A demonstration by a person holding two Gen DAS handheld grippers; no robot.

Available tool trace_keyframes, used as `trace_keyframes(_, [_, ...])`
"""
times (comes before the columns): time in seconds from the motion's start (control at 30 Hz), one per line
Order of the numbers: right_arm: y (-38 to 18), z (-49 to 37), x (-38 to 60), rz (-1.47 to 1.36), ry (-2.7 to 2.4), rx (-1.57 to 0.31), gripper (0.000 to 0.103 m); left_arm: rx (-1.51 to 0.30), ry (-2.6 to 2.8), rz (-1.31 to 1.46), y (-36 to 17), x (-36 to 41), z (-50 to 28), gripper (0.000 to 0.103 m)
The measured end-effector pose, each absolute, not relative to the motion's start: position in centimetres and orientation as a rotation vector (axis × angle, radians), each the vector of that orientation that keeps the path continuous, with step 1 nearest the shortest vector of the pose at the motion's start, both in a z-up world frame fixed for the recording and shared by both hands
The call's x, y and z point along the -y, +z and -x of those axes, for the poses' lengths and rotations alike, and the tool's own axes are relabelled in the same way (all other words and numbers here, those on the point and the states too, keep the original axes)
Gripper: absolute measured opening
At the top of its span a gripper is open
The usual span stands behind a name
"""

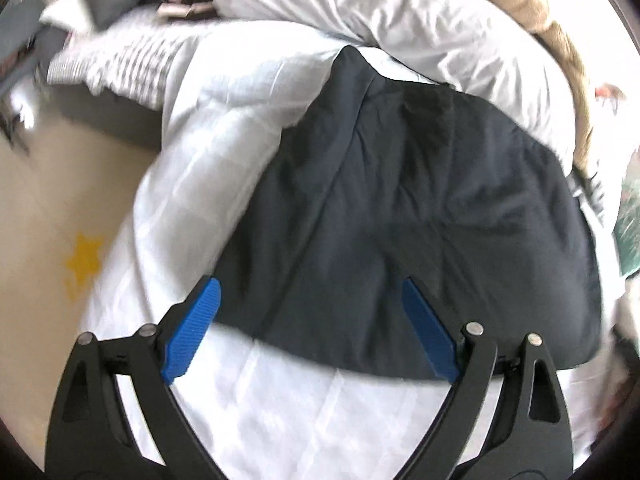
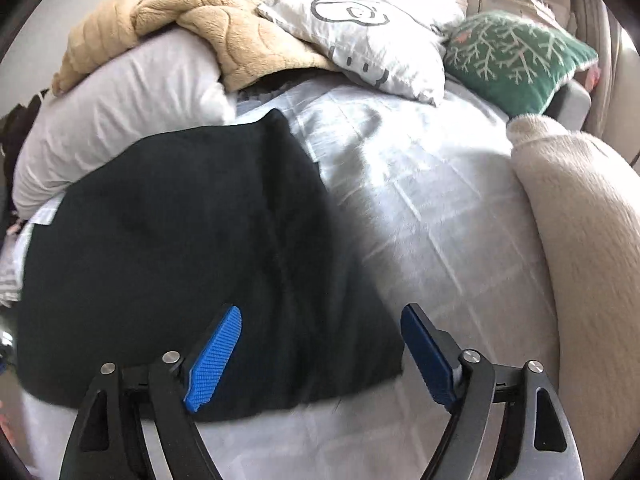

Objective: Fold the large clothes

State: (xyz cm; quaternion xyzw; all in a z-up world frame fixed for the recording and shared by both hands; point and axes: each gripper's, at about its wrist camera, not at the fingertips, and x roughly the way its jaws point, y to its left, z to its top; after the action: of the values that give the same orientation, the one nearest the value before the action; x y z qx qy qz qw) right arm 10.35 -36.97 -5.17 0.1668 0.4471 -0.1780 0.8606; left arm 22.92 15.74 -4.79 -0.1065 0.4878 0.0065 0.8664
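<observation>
Garment [image 1: 400,208] flat on bed [image 1: 280,420]. Left tool [image 1: 310,330], right tool [image 2: 320,356] spread, empty. Pinch near-edge corners evenly, fold away.

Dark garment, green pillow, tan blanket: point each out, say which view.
dark garment [image 2: 180,240]: right wrist view, middle of the flat black cloth.
green pillow [image 2: 516,60]: right wrist view, centre of its branch-patterned face.
tan blanket [image 2: 224,20]: right wrist view, plush fold on top of the pile.
</observation>
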Motion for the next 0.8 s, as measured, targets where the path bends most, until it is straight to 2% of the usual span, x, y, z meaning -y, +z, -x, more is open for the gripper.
trace_keyframes(0.03, [-4.7,-9.5,36.7,-0.370,-0.367,-0.937,0.086,-1.029,0.008,0.266,-4.9,-16.0,-22.1,0.098])
trace_keyframes(0.13, [-4.5,-7.4,35.9,-0.476,-0.322,-0.902,0.090,-1.053,-0.065,0.387,-6.5,-16.9,-20.5,0.099])
trace_keyframes(0.37, [-10.4,-8.0,36.8,-0.646,-0.277,-0.970,0.090,-1.056,-0.074,0.665,-12.9,-20.6,-21.4,0.098])
trace_keyframes(0.43, [-11.4,-8.4,36.9,-0.672,-0.266,-0.964,0.090,-1.056,-0.082,0.741,-14.7,-21.4,-22.0,0.090])
trace_keyframes(0.47, [-12.1,-8.8,37.0,-0.685,-0.259,-0.959,0.090,-1.043,-0.084,0.764,-15.1,-21.6,-22.3,0.089])
trace_keyframes(0.5, [-12.5,-9.1,37.1,-0.695,-0.253,-0.950,0.090,-1.006,-0.097,0.786,-15.3,-21.7,-22.4,0.087])
trace_keyframes(0.53, [-12.7,-9.5,37.4,-0.708,-0.242,-0.932,0.090,-0.977,-0.108,0.801,-15.2,-21.7,-22.6,0.080])
trace_keyframes(0.67, [-13.4,-10.6,38.6,-0.772,-0.228,-0.851,0.090,-0.916,-0.097,0.885,-15.8,-21.9,-23.8,0.069])
trace_keyframes(0.73, [-13.8,-11.1,40.0,-0.850,-0.242,-0.812,0.082,-0.909,-0.075,0.915,-16.0,-22.0,-23.9,0.054])
trace_keyframes(0.77, [-14.0,-10.8,40.8,-0.932,-0.251,-0.776,0.069,-0.901,-0.065,0.920,-15.6,-21.9,-23.7,0.048])
trace_keyframes(0.8, [-14.2,-10.5,41.3,-0.994,-0.260,-0.751,0.051,-0.893,-0.067,0.914,-15.0,-22.0,-23.5,0.036])
